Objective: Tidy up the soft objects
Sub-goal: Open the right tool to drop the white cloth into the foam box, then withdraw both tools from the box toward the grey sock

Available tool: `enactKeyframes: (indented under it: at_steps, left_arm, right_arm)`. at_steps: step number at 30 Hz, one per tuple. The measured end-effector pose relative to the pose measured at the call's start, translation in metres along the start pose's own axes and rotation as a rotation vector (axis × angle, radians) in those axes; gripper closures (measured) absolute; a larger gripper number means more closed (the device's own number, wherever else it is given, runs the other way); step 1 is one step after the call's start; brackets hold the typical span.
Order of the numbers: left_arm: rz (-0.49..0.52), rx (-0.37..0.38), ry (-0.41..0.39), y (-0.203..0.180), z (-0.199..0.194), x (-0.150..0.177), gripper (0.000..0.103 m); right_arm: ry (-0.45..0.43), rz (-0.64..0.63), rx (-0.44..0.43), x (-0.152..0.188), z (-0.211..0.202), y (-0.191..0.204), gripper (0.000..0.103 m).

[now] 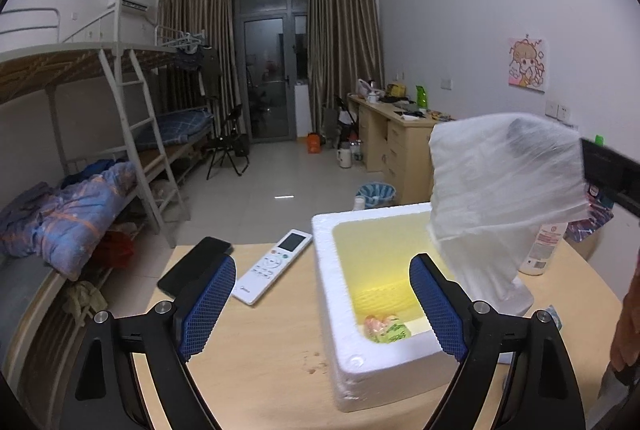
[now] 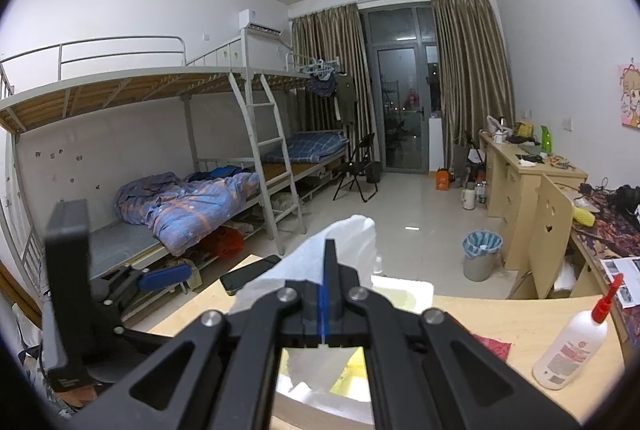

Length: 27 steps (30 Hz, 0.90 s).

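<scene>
A white foam box [image 1: 325,270] stands on the wooden table [image 1: 256,358], and a small pink and green packet [image 1: 386,328] lies in its near corner. My left gripper [image 1: 322,262] is open at the box's near left wall with nothing between its blue pads. In the right wrist view one blue pad [image 2: 164,279] of it shows at the left. My right gripper [image 2: 330,248] is shut on a thin white soft sheet [image 2: 348,230]. The sheet [image 1: 504,198] hangs from that gripper [image 1: 608,170] over the box's far right corner.
A white remote [image 1: 274,266] and a black phone [image 1: 192,266] lie left of the box. A white bottle with a red cap [image 2: 572,350] stands on the table's right side. A person's hand [image 1: 628,330] shows at the right edge. Bunk beds [image 2: 192,198] line the left wall.
</scene>
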<state>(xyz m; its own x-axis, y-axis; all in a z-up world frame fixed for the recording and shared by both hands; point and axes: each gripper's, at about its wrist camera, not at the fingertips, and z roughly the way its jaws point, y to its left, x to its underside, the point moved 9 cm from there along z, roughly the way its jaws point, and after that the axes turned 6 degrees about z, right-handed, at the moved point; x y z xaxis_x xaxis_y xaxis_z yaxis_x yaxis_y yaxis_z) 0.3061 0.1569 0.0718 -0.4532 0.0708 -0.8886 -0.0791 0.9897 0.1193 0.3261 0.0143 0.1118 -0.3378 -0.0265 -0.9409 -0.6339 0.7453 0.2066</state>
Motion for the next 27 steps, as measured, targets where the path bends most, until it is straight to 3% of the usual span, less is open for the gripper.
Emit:
enactKeyframes:
  at_steps: [15,17,19,21,27]
  left_arm:
    - [-0.046,-0.011,0.006,0.024,0.0,0.013,0.014]
    - [-0.048,-0.011,0.004,0.025,-0.001,0.013,0.014]
    - [-0.053,-0.01,0.003,0.027,0.0,0.013,0.014]
    - [-0.057,-0.012,0.002,0.029,-0.001,0.013,0.014]
    - [-0.066,-0.005,0.0,0.03,-0.006,0.013,0.014]
  right_arm:
    - [0.137,0.035,0.012,0.034,0.045,-0.009,0.101]
    - [0.166,0.042,0.03,0.039,0.049,-0.013,0.09]
    - [0.185,0.044,0.044,0.043,0.049,-0.015,0.052]
    - [0.207,0.046,0.047,0.046,0.049,-0.014,0.026]
    - [0.167,0.046,0.061,0.04,0.03,-0.012,0.023]
